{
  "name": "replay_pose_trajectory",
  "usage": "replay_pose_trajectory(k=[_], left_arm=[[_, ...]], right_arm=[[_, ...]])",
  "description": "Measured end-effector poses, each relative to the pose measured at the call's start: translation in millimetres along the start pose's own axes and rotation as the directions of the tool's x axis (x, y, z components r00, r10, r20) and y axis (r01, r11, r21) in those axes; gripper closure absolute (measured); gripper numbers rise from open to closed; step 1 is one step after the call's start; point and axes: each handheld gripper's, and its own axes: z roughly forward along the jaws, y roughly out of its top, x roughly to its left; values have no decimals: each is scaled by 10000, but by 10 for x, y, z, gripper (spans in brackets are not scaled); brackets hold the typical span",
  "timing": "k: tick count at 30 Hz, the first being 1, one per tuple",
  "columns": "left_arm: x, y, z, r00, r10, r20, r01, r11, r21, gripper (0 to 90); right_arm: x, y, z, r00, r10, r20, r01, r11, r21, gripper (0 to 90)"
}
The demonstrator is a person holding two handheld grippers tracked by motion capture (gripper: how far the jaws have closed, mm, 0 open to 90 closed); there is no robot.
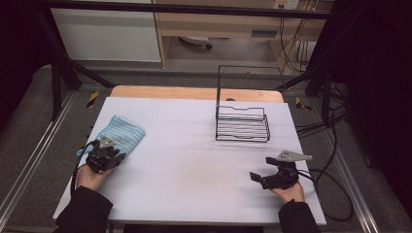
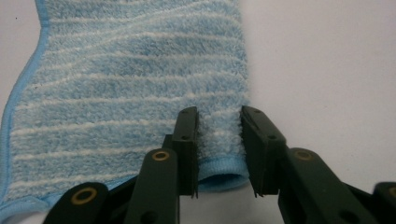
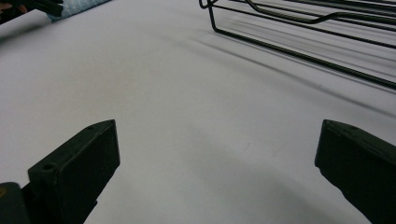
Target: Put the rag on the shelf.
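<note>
Table (image 1: 194, 160) was white-topped, with a strip of bare wood along its far edge. A blue towel (image 1: 120, 132) with pale stripes lay flat near the left edge, about midway along it. The left gripper (image 1: 108, 156) sat at the towel's near corner, held in the person's left hand (image 1: 87, 177). In the left gripper view, its two black fingers (image 2: 187, 140) stood either side of a raised fold at the towel's hemmed edge (image 2: 219, 135), pinching that fold between them; the rest of the cloth spread away flat beyond.

A black wire rack (image 1: 242, 124) stood toward the far right of the table, with a tall wire frame rising from its back. It held nothing.

The right gripper (image 1: 262, 178) rested low near the near right corner, well apart from the rack, in the person's right hand (image 1: 290, 192). In the right gripper view its fingers (image 3: 79, 172) were spread wide with bare table between them, and the rack's lower wires (image 3: 299, 51) crossed the upper right.
</note>
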Motion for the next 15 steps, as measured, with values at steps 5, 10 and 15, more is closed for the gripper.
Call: replay_pose_trajectory(k=[5,10,15], left_arm=[[27,14,4,9998,-134,145,133,9999,17,765],[48,22,-22,9988,-296,380,299,9995,-70,812],[36,40,-73,9964,-483,703,511,9980,-374,821]], right_arm=[[1,0,1,10000,7,-5,-7,10000,4,6],[0,0,-1,10000,15,-9,-15,10000,-12,6],[-1,0,-2,10000,5,-18,-5,10000,-2,6]])
